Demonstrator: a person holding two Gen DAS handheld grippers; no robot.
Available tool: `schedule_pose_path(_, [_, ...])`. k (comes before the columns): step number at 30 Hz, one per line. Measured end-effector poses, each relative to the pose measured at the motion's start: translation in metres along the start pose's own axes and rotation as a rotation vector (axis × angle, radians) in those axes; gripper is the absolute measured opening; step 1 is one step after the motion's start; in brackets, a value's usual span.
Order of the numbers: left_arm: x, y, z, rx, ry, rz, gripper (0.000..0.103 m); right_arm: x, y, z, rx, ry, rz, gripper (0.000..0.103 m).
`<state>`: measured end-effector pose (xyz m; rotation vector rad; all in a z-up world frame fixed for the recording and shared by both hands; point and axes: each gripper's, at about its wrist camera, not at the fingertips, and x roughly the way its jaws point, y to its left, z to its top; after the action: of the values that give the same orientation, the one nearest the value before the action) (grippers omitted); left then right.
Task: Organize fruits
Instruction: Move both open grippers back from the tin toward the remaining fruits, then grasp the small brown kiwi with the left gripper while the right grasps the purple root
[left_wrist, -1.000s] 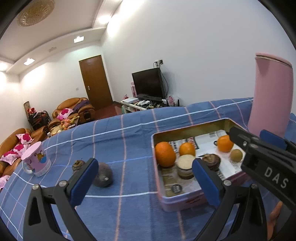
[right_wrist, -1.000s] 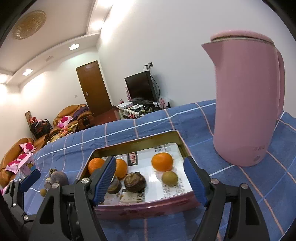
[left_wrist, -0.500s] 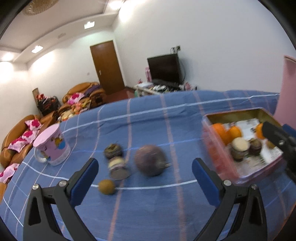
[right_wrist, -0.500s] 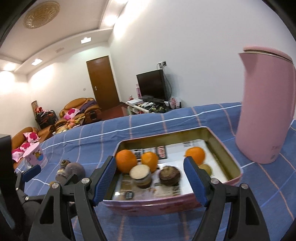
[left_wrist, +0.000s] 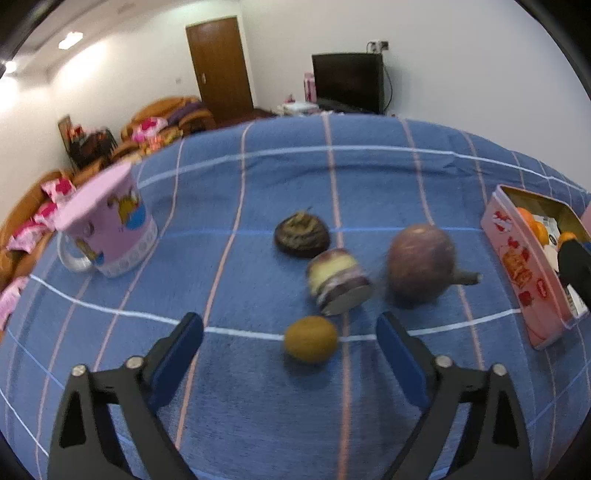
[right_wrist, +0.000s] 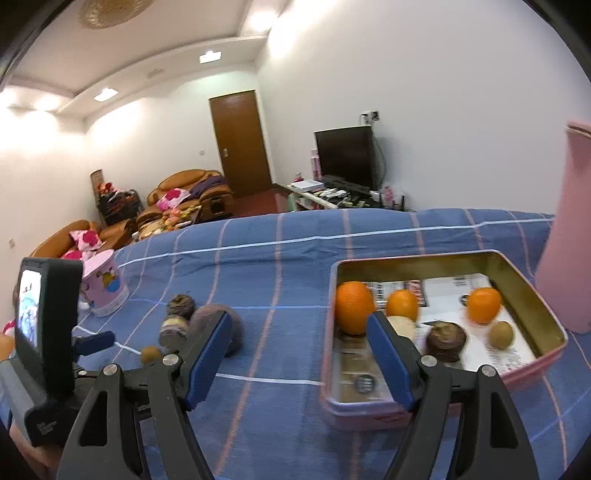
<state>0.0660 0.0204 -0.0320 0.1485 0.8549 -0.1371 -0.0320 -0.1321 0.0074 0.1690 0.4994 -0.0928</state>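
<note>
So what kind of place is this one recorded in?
Most likely a home living room: brown sofas with cushions, a television on a low stand, and a wooden door. The work surface is a blue checked cloth, probably over a table.

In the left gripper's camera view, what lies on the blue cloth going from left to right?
Pink mug → dark round fruit → cut fruit half → big purple fruit → pink tin. The kiwi sits nearer, below the two middle ones.

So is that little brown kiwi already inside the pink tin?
No, the loose kiwi lies on the blue cloth, well apart from the pink tin.
</note>
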Motion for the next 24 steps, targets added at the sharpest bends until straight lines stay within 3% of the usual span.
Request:
schedule_pose_path(2, [0.007, 0.008, 0.0, -0.025, 0.035, -0.029, 0.08, 0.005, 0.009, 0.0, -0.012, 0.01, 0.012, 0.076])
schedule_pose_path(4, [0.011, 0.017, -0.001, -0.059, 0.049, -0.069, 0.078, 0.013, 0.018, 0.001, -0.022, 0.035, 0.02, 0.076])
schedule_pose_path(8, [0.011, 0.017, -0.004, -0.038, 0.046, -0.064, 0.072, 0.034, 0.027, 0.003, -0.012, 0.101, 0.044, 0.076])
schedule_pose_path(10, [0.008, 0.018, -0.004, -0.029, 0.033, -0.059, 0.051, 0.048, 0.032, 0.003, -0.005, 0.146, 0.052, 0.076])
schedule_pose_path(13, [0.006, 0.024, -0.005, -0.033, 0.022, -0.048, 0.034, 0.065, 0.037, 0.005, 0.008, 0.19, 0.073, 0.077])
schedule_pose_path(18, [0.007, 0.033, -0.001, -0.054, 0.018, -0.042, 0.032, 0.079, 0.053, 0.009, -0.038, 0.202, 0.055, 0.078])
schedule_pose_path(24, [0.003, 0.056, 0.007, -0.144, -0.044, 0.061, 0.032, 0.099, 0.065, 0.007, -0.093, 0.299, 0.065, 0.076])
